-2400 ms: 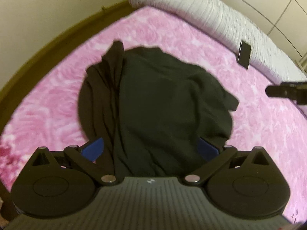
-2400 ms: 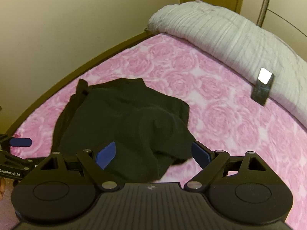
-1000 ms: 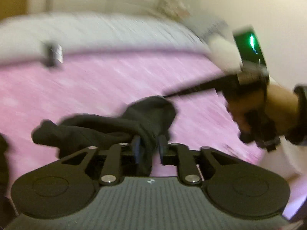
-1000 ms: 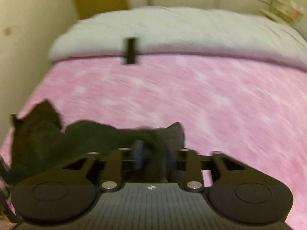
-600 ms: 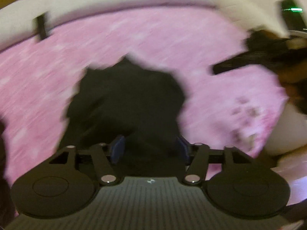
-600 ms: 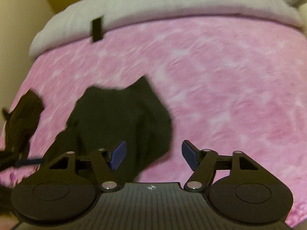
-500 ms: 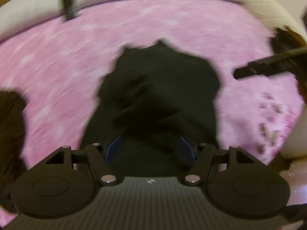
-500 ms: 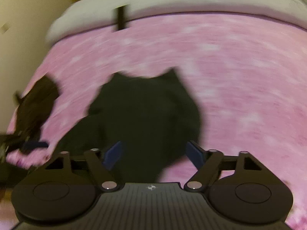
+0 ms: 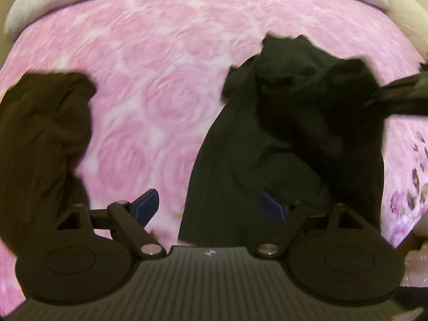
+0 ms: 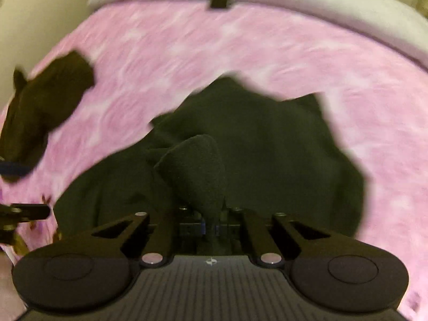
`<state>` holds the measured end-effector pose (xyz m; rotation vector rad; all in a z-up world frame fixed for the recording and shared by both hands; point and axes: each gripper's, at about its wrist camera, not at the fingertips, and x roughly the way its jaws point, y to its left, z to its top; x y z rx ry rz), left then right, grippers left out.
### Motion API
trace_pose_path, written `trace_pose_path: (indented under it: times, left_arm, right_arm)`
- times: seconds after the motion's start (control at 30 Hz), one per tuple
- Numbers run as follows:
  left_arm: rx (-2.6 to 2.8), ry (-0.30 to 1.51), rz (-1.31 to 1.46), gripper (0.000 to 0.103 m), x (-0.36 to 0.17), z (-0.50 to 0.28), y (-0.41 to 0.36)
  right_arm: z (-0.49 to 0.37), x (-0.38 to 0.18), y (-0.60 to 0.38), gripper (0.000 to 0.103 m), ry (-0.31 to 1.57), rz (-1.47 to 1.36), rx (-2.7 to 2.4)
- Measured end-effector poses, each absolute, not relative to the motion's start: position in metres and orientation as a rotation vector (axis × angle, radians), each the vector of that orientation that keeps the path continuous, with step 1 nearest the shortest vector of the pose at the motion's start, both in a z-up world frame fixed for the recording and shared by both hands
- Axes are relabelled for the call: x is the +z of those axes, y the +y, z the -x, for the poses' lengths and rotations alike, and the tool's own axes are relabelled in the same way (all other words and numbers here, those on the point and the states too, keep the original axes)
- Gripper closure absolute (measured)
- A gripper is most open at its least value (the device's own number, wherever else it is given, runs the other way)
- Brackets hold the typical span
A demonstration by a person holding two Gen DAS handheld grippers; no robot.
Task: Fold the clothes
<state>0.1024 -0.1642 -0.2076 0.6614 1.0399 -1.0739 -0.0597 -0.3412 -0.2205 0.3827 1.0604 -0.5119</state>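
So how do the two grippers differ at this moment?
The left gripper is open, its blue pads apart, and holds nothing; the right gripper is shut on a fold of the black garment. The left sits at the garment's edge, partly over pink bedspread; the right sits over the garment itself. Both are the same black design.
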Motion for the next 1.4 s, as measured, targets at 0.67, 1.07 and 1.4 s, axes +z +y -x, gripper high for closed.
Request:
trace_pose_path:
  times: [0.67, 1.07, 1.4]
  left_arm:
    - [-1.348, 0.820, -0.841, 0.016, -0.212, 0.011, -0.326]
    - [-1.463, 0.817, -0.890, 0.016, -0.213, 0.080, -0.452]
    - [-1.752, 0.596, -1.436, 0.020, -0.266, 0.089, -0.420]
  right_arm:
    - [0.364, -0.146, -0.484, 0.100, 0.960, -0.608, -1.174]
    - [0.445, -0.199, -0.516, 0.100, 0.998, -0.889, -1.039]
    - [0.455, -0.206, -0.532, 0.102, 0.983, -0.876, -1.032]
